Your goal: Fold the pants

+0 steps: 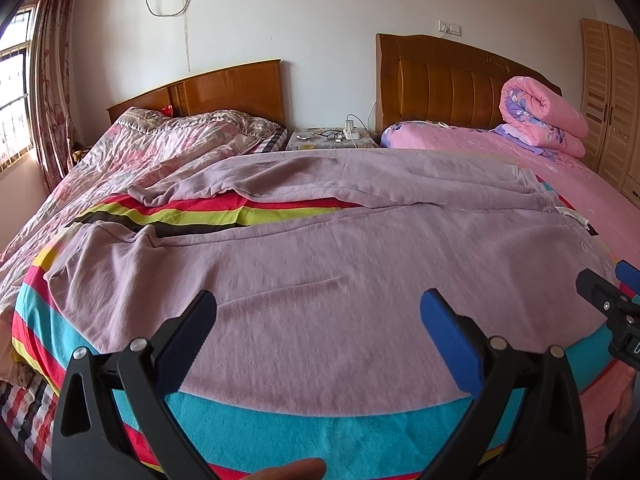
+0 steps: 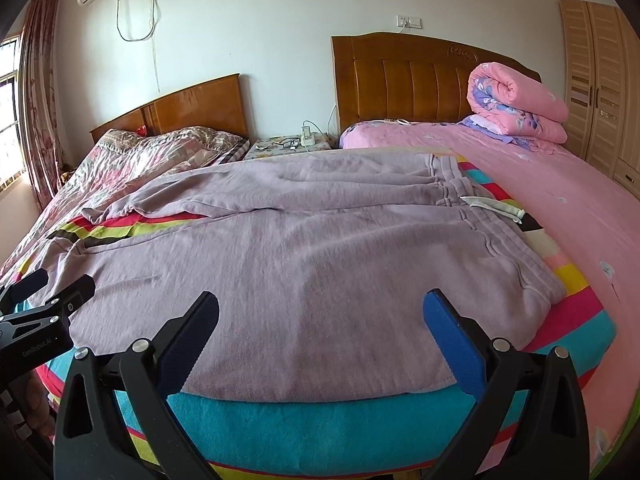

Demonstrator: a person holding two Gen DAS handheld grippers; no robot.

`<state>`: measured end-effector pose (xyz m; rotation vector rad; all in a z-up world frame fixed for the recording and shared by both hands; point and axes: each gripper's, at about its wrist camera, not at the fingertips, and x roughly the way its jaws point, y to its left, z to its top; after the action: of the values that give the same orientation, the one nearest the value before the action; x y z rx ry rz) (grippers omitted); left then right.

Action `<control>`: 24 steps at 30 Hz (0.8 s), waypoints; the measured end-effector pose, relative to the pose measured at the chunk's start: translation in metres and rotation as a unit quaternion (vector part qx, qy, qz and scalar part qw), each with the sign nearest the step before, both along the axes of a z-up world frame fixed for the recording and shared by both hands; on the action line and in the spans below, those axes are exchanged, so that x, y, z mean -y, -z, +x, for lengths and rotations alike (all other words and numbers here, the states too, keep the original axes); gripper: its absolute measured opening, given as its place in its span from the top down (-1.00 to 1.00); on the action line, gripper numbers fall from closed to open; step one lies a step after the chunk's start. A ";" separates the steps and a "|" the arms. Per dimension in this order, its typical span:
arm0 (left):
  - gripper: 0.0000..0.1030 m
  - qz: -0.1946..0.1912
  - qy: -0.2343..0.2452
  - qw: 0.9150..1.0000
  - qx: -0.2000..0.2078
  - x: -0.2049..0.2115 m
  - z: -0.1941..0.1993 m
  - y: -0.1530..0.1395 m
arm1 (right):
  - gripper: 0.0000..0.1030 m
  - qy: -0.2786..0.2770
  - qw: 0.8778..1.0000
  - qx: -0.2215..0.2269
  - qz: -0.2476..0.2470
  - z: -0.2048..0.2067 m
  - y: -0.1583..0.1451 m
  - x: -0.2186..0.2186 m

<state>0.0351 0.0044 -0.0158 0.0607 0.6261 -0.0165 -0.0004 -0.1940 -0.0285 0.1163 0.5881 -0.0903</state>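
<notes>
A pair of mauve fleece pants (image 2: 304, 248) lay spread flat on a bright striped blanket (image 2: 320, 420), legs parted, ready for folding. Left gripper (image 1: 318, 334) and right gripper (image 2: 320, 334) hovered wide open at its near edge, holding nothing, seemingly poised to pinch it.

Both wrist views low, near, facing headboards; share pants (image 1: 320, 248).

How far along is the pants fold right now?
Done: the purple pants lie spread flat on the striped blanket, legs apart. In hand: nothing; the left gripper and right gripper hover open over the near leg. Left: every fold.
</notes>
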 end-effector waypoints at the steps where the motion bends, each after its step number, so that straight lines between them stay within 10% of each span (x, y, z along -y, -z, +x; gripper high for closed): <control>1: -0.97 -0.002 0.000 1.000 -0.008 -0.001 0.008 0.000 | -0.92 -0.001 1.000 -0.004 0.000 0.007 -0.001 0.003; 6: -0.97 -0.036 0.017 0.999 -0.033 -0.010 0.051 -0.005 | -0.92 -0.046 0.998 -0.039 -0.002 0.060 -0.015 0.027; 13: -0.97 0.018 0.010 0.999 -0.042 -0.015 0.149 -0.031 | -0.92 -0.110 0.992 -0.052 -0.026 0.191 -0.049 0.077; 19: -0.97 -0.146 0.046 0.975 -0.164 -0.033 0.270 -0.012 | -0.92 -0.207 0.971 -0.116 -0.016 0.363 -0.018 0.095; 24: -0.97 -0.209 0.044 0.957 -0.196 -0.026 0.337 0.010 | -0.89 -0.269 0.949 -0.165 -0.026 0.460 0.019 0.084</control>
<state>0.3722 0.0301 -0.0254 -0.3330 1.0055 -0.2527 0.4598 -0.2777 -0.0470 -0.1161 0.9332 0.4133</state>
